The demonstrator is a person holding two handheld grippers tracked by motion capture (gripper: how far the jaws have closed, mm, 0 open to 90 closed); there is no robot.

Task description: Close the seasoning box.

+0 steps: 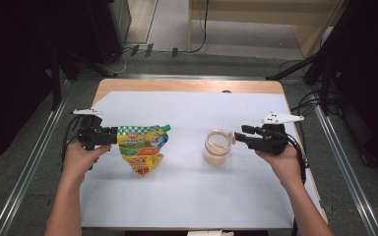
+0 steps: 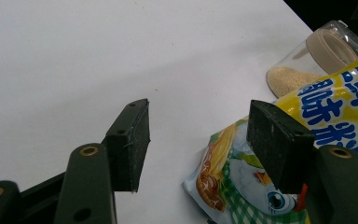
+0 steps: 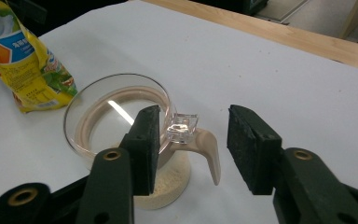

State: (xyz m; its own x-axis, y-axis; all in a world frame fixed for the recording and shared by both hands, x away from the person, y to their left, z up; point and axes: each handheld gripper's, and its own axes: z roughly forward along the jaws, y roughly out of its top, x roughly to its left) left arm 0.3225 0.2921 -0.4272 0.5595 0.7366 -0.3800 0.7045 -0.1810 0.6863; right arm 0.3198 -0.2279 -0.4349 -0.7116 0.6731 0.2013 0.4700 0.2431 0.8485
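The tabletop (image 1: 187, 196) carries a white sheet with two items on it. At the left lies a yellow and green spouted pouch (image 1: 141, 146), its green cap pointing toward the centre. Right of centre stands a clear jar (image 1: 217, 147) holding a shallow layer of beige granules, its beige-rimmed transparent lid closed on top and a clasp tab jutting out toward the right.

The left tongs (image 1: 112, 136) sit at the pouch's left edge. In the left gripper view the left tongs (image 2: 198, 135) are parted about halfway: one pad lies in front of the pouch (image 2: 279, 154) corner, the other stands apart over bare sheet, with nothing pinched between them. The jar (image 2: 303, 63) shows beyond the pouch, at the upper right of that view.

The right tongs (image 1: 239, 134) are just beside the jar's right side. In the right gripper view the right tongs (image 3: 193, 147) stand open around the clasp tab of the jar (image 3: 116, 112), neither pad pressing on it. The pouch (image 3: 25, 60) lies well apart at the upper left of that view.
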